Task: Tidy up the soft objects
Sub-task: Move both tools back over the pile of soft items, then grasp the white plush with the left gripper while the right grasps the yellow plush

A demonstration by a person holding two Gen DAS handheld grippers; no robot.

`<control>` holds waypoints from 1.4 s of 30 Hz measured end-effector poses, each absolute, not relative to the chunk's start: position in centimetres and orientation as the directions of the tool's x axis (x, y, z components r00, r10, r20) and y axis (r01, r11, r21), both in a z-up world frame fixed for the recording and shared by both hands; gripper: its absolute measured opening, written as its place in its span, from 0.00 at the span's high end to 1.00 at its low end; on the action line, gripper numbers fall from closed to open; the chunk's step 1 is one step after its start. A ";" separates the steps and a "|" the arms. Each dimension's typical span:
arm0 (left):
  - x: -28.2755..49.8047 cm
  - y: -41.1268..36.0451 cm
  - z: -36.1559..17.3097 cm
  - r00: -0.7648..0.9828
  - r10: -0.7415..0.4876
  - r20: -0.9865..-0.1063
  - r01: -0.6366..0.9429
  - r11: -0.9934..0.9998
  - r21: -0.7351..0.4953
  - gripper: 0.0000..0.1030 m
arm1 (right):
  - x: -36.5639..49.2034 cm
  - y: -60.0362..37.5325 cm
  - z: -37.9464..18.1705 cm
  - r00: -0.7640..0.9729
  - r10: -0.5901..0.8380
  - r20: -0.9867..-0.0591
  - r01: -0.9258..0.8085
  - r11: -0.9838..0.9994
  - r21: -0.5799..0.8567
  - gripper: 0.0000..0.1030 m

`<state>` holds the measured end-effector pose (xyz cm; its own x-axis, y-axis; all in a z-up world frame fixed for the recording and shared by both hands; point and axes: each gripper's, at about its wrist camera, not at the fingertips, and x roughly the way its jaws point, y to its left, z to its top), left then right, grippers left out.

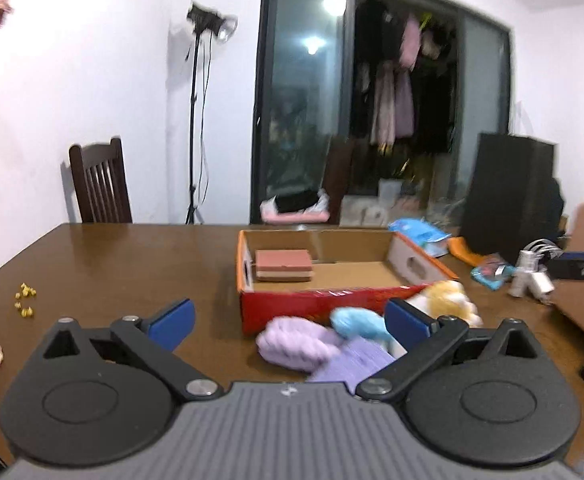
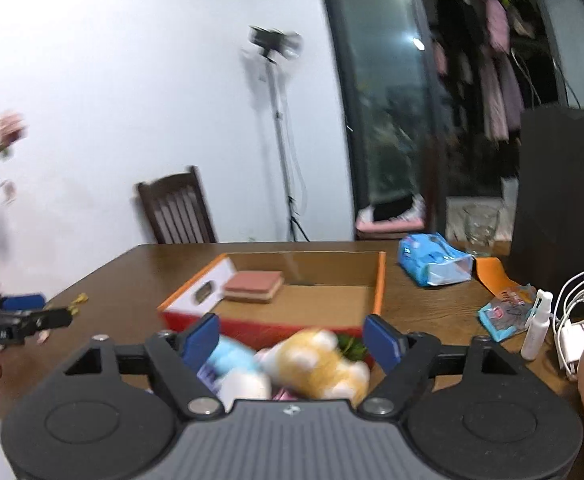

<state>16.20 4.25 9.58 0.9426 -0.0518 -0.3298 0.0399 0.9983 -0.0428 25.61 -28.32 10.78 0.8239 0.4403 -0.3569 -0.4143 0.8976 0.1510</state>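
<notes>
Left gripper (image 1: 290, 322): jaws spread wide, blue pads far apart, nothing held. A lavender knitted plush (image 1: 297, 343) lies on the table between and just ahead of the fingers, not touched by either pad as far as can be seen.
Right gripper (image 2: 292, 338): jaws also wide apart, nothing clamped. A yellow-and-white plush (image 2: 323, 362) sits between the fingers, close under the camera; contact with the pads cannot be told through the blur.
Soft toys in the pile: at least three can be counted. One is lavender, one is light blue (image 1: 357, 322), and one is yellow and white. A white piece (image 2: 246, 386) and a purple striped piece (image 1: 349, 362) lie among them, but whether they are separate toys cannot be told.
Pile position: on the wooden table (image 1: 112, 264), against the near red wall of the box, outside it.
Box (image 1: 323, 300): one open cardboard box, red outside with orange rims, brown inside.
Box contents: one pink and tan layered sponge block (image 1: 284, 266) at the box's left end.
Blue packets: one large pack (image 2: 431, 266) beyond the box, one small packet (image 2: 503, 316) nearer.
Other items on the right: one white spray bottle (image 2: 535, 330), one white charger with cable (image 2: 571, 336), one clear glass (image 2: 479, 224).
Yellow crumbs (image 1: 24, 300): several, scattered on the table's left side.
Chair (image 1: 100, 182): one, dark wood, behind the table.
Light stand (image 1: 198, 120): one, against the wall.
</notes>
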 end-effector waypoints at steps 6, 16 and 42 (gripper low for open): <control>10.5 1.9 5.2 0.935 -0.072 -0.348 0.057 0.997 -0.054 0.00 | 17.4 -27.4 5.6 0.831 0.448 -0.330 -0.411 0.894 0.178 0.18; 12.8 -1.4 2.7 0.903 -0.113 -0.414 0.130 0.992 0.012 0.00 | 17.8 -27.8 2.1 0.840 0.399 -0.368 -0.349 0.916 0.198 0.18; 25.7 -5.4 3.3 0.867 -0.113 -0.486 0.119 0.993 -0.018 0.00 | 37.7 -26.0 -0.2 0.812 0.408 -0.417 -0.390 0.911 0.134 0.56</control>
<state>25.73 -5.45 3.28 0.8667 -0.1128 -0.4860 0.1193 0.9927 -0.0176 37.74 -26.01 -0.16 0.8119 0.4084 -0.4171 -0.3897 0.9112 0.1336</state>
